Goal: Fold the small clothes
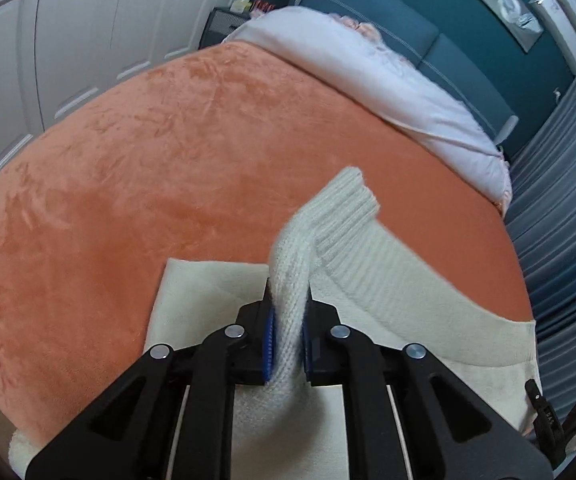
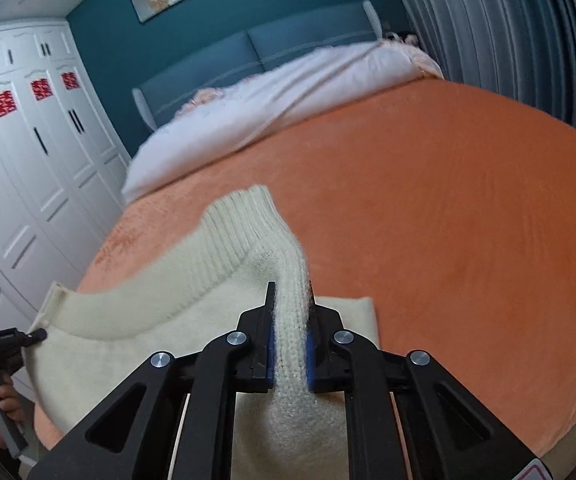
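Cream ribbed-knit sweater is spread on the orange plush bed cover, near its 6 o'clock edge. Bunched knit is pinched by the left gripper and the right gripper, each narrowly closed. Soft, light, stretchy handling is expected; thick ribbed edges are judged best gripped.

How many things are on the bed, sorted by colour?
Cream: 1, the cream ribbed knit sweater, pinched by the left hand-held gripper and the right hand-held gripper.
Orange: 1, the orange plush blanket.
Pale lilac-white: 1, the folded pale quilt.
Total: 3
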Available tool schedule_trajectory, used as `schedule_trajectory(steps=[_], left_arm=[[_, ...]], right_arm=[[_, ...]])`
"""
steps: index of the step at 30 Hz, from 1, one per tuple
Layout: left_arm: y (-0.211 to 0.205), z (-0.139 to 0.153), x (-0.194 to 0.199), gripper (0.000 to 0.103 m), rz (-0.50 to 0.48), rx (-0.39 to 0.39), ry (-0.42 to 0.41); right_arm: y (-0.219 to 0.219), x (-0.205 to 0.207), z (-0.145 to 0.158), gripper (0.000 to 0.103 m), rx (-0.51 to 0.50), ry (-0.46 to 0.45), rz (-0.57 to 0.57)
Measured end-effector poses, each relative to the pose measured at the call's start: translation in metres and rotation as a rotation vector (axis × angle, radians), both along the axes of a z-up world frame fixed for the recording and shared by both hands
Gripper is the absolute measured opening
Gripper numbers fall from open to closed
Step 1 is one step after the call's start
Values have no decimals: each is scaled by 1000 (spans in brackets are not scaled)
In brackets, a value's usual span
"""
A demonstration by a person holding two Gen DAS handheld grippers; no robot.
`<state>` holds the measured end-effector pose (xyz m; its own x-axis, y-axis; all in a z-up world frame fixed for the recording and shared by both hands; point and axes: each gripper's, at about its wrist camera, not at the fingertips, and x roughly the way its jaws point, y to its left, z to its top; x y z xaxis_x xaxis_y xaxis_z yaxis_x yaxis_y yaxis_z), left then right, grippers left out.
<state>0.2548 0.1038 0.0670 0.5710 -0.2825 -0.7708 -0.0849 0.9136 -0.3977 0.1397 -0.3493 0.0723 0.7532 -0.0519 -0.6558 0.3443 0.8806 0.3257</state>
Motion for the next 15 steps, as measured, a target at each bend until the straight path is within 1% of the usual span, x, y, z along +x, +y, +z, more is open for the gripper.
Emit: schedule_trajectory(steps=[1, 2, 3, 4, 6, 7, 8, 9, 10, 11, 13, 14, 15], left_arm=[[-1, -17, 9, 13, -2, 21, 55], [-2, -39, 14, 13, 14, 66, 125], [-1, -51, 14, 14, 25, 87, 170], [2, -55, 6, 15, 38, 80, 171], [12, -45, -14, 21, 58, 37, 108], [18, -37, -26, 36, 69, 31, 90], [23, -32, -37, 47, 79, 26, 74], [26, -26, -50, 50, 88, 21, 57], [28, -22, -63, 53, 89, 19, 49], [29, -19, -78, 58, 85, 16, 49], [31, -19, -102, 65, 89, 3, 63], [30, -21, -115, 65, 95, 1, 67], [30, -26, -126, 66, 102, -1, 77]], right_arm=[[-7, 10, -24, 11, 23, 75, -9], [-12, 18, -48, 12, 47, 157, -16], [-14, 20, -64, 12, 67, 217, -23], [-12, 15, -69, 13, 76, 232, -27], [-3, -9, -55, 18, 30, 161, -32], [3, -23, -47, 30, 0, 139, -32], [9, -35, -40, 37, -15, 132, -18], [15, -46, -37, 46, -28, 131, -5], [20, -60, -36, 49, -42, 132, 4], [24, -72, -37, 49, -45, 143, 14], [29, -93, -46, 50, -22, 184, 18], [31, -102, -51, 51, -3, 197, 7], [32, -111, -57, 56, 23, 206, -13]])
